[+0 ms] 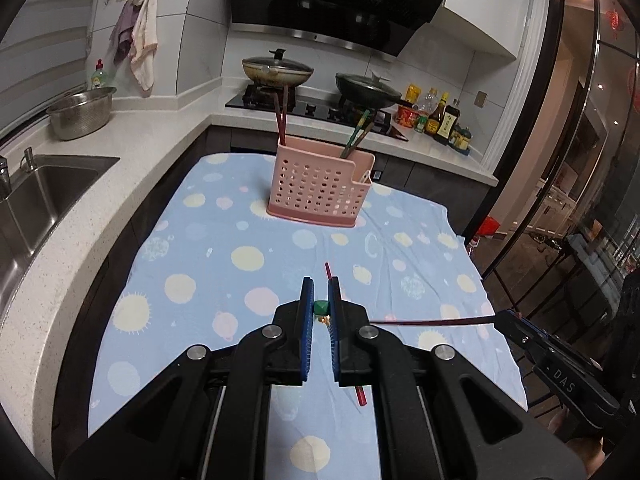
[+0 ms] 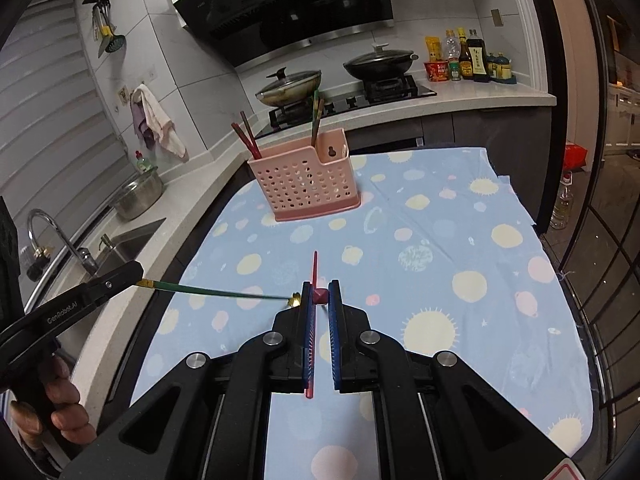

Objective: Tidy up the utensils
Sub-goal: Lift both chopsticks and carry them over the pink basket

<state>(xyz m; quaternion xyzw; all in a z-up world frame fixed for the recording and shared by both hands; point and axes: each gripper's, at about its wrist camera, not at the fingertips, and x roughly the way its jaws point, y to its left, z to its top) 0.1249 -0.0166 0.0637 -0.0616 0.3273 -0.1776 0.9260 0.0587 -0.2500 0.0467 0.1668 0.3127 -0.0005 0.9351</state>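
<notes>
- Left gripper (image 1: 321, 284): blue pads clenched on a green chopstick (image 1: 321, 307), seen end-on between them. In the right wrist view the same stick (image 2: 208, 291) runs from the left gripper (image 2: 138, 278) out over the cloth, its gold-tipped end just beside the right gripper's left pad.
- Right gripper (image 2: 321, 286): pads clenched on a red chopstick (image 2: 320, 295), seen end-on. In the left wrist view it (image 1: 432, 322) reaches from the right gripper (image 1: 505, 316) toward the left gripper.
- One more red chopstick (image 2: 313, 320) lies on the cloth below the grippers, pointing away from the camera.
- A hand (image 2: 60, 404) grips the left gripper's handle.
- Cloth (image 1: 200, 256): blue with pale spots, covering the table.
- Pink holder (image 1: 318, 184) stands on the cloth's far part, well apart from both grippers. Its left compartment holds red chopsticks (image 1: 281, 120); a compartment further right holds green ones (image 1: 357, 136).
- Behind: sink (image 1: 44, 192), steel bowl (image 1: 82, 114), two lidded pans (image 1: 277, 69) on the stove, sauce bottles (image 1: 442, 118).
</notes>
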